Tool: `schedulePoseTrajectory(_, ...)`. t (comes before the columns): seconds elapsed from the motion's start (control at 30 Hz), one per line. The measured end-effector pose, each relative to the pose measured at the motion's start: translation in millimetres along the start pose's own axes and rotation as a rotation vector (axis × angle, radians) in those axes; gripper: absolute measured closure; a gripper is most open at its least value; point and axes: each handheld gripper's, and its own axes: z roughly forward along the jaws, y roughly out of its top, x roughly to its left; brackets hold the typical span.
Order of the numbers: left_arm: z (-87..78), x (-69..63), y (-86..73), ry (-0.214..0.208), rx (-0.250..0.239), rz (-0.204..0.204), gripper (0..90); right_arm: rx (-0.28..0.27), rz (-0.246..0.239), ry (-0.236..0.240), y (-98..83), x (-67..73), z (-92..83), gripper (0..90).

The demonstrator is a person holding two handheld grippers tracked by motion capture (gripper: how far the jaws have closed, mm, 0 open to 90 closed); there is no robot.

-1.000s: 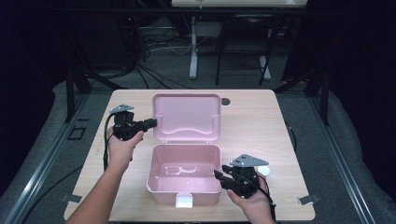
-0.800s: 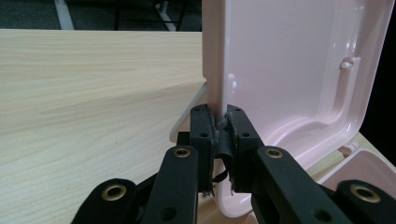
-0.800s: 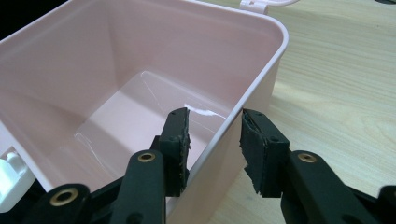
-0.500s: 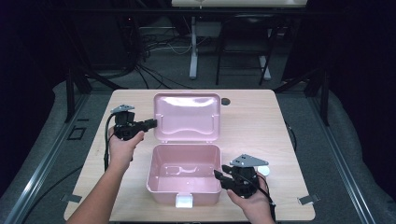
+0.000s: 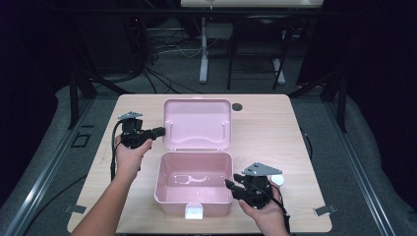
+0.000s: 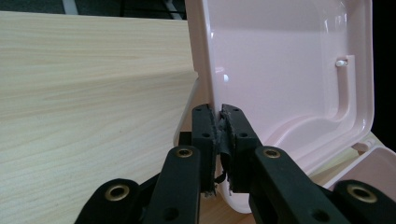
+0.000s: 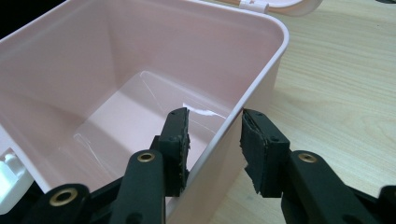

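Observation:
A pink plastic box (image 5: 194, 202) stands open near the table's front, its lid (image 5: 196, 123) tipped back behind it. My left gripper (image 5: 161, 131) is shut on the lid's left edge. In the left gripper view the pads of the left gripper (image 6: 219, 126) pinch the thin rim of the lid (image 6: 289, 70), and they have just closed a little tighter on it. My right gripper (image 5: 230, 186) straddles the box's right wall. In the right gripper view the right gripper (image 7: 215, 135) has one jaw inside the box wall (image 7: 140, 46) and one outside, with a gap at the outer pad.
A white latch (image 5: 193, 212) hangs on the box's front wall and shows again as the latch (image 7: 9, 179) at the lower left. A small dark round spot (image 5: 237, 106) lies on the wooden table (image 5: 265, 128) behind the lid. Cables and stands crowd the dark floor beyond.

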Motion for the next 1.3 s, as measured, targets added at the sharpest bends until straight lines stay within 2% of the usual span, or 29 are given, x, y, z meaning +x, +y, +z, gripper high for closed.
schedulePoseTrajectory(0.43, 2.9, 1.2, -1.1, 0.004, 0.008, -0.027, 84.5, 0.007, 0.000, -0.001, -0.8, 1.5, -0.5, 62.1)
schedulePoseTrajectory(1.03, 5.8, 4.4, -2.8, -0.007, 0.021, -0.038, 83.5, 0.010, 0.003, 0.000, -1.5, 2.3, -1.4, 62.2)
schedulePoseTrajectory(1.3, 8.2, 5.6, -4.1, 0.001, 0.028, -0.042, 83.3, 0.011, 0.003, 0.001, -1.6, 2.3, -1.5, 62.2)
